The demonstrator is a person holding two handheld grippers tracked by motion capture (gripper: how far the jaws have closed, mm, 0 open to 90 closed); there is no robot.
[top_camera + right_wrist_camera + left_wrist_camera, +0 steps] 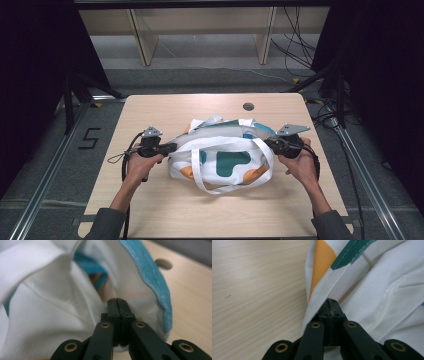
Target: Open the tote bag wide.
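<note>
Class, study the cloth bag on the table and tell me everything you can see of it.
The bag is white woven-looking cloth with teal and orange patches and a blue-edged part at the rim. It lies slumped and crumpled on the middle of the wooden table, mouth partly open toward the far side. One long white strap loops toward the person. The left gripper is shut on its left hem, the right gripper on its right hem, both pinching cloth.

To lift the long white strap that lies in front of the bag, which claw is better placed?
Neither clearly: the left claw and right claw are both shut on the bag. The strap loops forward near the middle. I would perhaps free the left, but this is only a judgement.
</note>
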